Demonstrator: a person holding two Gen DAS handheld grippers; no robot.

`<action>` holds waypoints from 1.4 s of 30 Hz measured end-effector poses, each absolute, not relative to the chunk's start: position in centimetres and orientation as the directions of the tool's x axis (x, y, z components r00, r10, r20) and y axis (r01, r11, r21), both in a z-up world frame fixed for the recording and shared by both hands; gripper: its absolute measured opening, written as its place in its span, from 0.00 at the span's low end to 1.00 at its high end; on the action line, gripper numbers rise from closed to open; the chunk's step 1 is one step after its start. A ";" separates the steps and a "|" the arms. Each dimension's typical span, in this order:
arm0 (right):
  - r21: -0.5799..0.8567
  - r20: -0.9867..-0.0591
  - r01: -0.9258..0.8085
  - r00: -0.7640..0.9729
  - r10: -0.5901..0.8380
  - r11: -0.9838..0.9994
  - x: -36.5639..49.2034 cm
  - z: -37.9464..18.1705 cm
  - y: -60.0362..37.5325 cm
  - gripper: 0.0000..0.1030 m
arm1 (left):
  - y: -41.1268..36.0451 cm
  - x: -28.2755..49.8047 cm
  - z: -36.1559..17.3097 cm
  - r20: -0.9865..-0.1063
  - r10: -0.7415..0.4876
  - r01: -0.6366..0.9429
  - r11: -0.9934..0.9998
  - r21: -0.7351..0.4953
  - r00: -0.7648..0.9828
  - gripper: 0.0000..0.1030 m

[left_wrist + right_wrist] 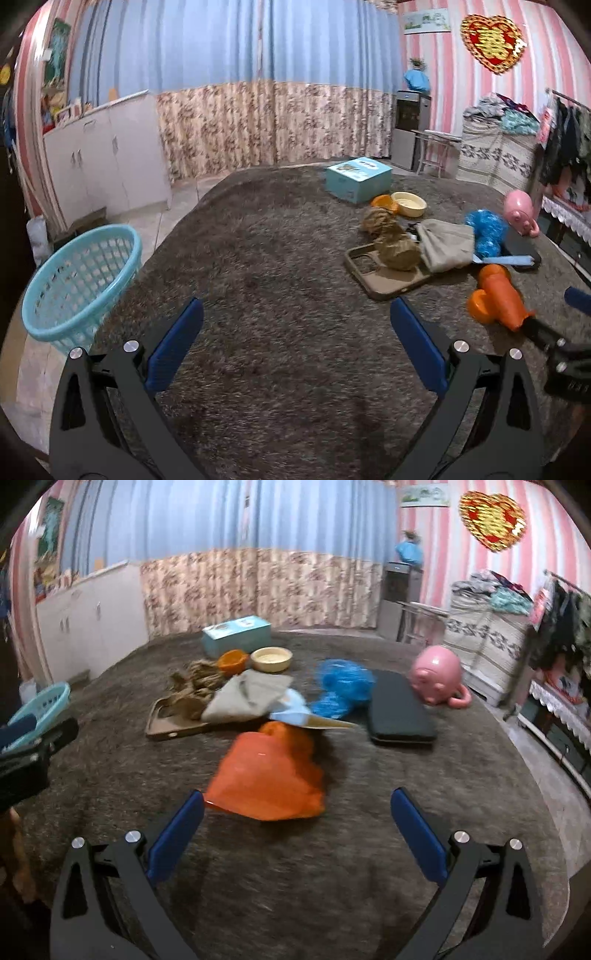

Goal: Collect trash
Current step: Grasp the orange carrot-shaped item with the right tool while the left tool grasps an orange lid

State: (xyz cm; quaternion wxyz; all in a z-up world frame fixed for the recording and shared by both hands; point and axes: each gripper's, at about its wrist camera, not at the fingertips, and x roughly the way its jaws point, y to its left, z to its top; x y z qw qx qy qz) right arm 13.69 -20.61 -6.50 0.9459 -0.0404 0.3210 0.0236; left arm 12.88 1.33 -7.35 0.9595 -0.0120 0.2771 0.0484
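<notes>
Both grippers, left (296,317) and right (296,808), hold their fingers wide apart over the shaggy tabletop (280,332), gripping nothing. Just beyond the right gripper lies a blurred orange bag (267,779), partly hiding paper scraps. Left of it, the basket (40,709) is cut off.

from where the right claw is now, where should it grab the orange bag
Take the near edge of the orange bag, coming straight forward and low from the front. That edge lifts slightly off the rug and sits just beyond the open right claw, so one finger can slide under. Thin, crumpled plastic should pinch easily there; its far side crowds the other clutter.
</notes>
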 end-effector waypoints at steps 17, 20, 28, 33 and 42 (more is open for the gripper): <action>0.021 -0.640 -0.158 0.757 0.134 0.987 15.4 -6.7 -21.1 0.12 | 0.9 13.2 -7.7 -0.544 0.090 -0.092 0.996 0.023 0.834 0.95; 0.043 -0.614 -0.134 0.778 0.132 0.990 15.0 -5.9 -22.6 0.08 | -0.1 13.3 -7.7 -0.546 0.085 -0.071 0.996 0.046 0.834 0.95; 0.098 -0.564 -0.058 0.820 0.104 0.993 14.0 -4.1 -27.7 0.06 | -4.2 14.5 -7.4 -0.575 0.011 0.019 0.999 0.045 0.818 0.95; 0.121 -0.548 -0.009 0.833 0.075 0.993 13.7 -3.7 -30.5 0.06 | -7.8 15.4 -7.6 -0.604 -0.050 0.081 0.996 0.024 0.795 0.95; 0.139 -0.553 0.025 0.831 0.057 0.990 13.9 -4.5 -32.6 0.06 | -13.0 17.6 -9.9 -0.710 -0.137 0.164 0.986 -0.031 0.691 0.95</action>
